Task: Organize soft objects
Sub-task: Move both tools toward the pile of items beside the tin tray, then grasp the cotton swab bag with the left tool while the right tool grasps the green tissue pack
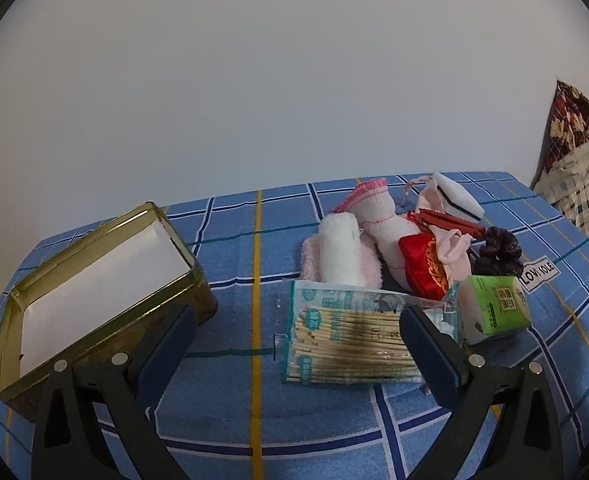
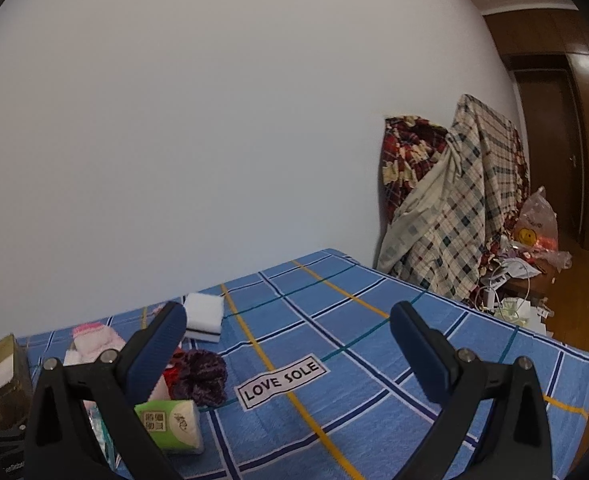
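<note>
A pile of soft things lies on the blue checked cloth (image 1: 254,412): a white and pink rolled towel (image 1: 340,258), a pink-trimmed sock (image 1: 374,210), a red satin pouch (image 1: 420,266), a dark scrunchie (image 1: 496,254), a white sponge (image 1: 458,194), a green tissue pack (image 1: 494,308). A bag of wooden sticks (image 1: 346,340) lies in front. An open gold tin (image 1: 94,280) stands at left. My left gripper (image 1: 294,344) is open above the stick bag. My right gripper (image 2: 288,344) is open over bare cloth, right of the scrunchie (image 2: 200,376), tissue pack (image 2: 172,424) and sponge (image 2: 202,316).
A "LOVE SOLE" label (image 2: 280,380) is on the cloth. A heap of checked and floral fabric (image 2: 454,200) stands past the table's right end, with cluttered bags and cables (image 2: 526,272) beside it. A plain wall is behind.
</note>
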Demonstrator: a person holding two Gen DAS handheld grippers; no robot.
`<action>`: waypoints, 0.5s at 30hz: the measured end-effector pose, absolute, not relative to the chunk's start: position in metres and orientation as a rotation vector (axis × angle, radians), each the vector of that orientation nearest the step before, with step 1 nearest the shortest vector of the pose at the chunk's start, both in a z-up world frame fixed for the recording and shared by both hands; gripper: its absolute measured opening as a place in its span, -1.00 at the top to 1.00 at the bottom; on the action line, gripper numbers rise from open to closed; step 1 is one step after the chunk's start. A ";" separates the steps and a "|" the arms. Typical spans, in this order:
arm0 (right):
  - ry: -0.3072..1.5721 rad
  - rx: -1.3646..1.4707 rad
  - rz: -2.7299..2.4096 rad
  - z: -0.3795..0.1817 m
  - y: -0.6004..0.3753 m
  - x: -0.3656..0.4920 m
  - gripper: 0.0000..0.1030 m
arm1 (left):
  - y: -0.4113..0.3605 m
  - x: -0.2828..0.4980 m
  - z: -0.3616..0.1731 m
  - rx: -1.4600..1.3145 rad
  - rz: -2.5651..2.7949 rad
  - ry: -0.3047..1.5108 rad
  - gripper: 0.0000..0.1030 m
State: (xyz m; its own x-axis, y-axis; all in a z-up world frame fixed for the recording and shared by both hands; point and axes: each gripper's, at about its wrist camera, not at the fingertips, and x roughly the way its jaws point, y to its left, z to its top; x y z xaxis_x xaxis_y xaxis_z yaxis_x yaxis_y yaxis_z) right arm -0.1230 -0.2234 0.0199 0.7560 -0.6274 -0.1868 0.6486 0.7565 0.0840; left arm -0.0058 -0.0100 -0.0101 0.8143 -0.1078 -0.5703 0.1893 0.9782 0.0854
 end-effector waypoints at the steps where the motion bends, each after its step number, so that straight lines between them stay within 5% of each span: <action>1: 0.158 0.143 -0.690 0.019 -0.222 -0.121 -1.00 | -0.012 -0.006 -0.011 0.145 -0.163 0.599 -0.99; 15: 0.263 0.207 -0.588 0.007 -0.226 -0.106 -1.00 | -0.058 0.006 -0.037 0.202 -0.329 0.786 -0.99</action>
State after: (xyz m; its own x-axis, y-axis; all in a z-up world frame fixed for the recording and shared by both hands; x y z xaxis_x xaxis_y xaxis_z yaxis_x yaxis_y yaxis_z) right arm -0.1059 -0.2259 0.0067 0.8002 -0.5184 -0.3015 0.5706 0.8129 0.1168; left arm 0.0062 -0.0577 -0.0368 0.6600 -0.2140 -0.7202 0.3627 0.9302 0.0560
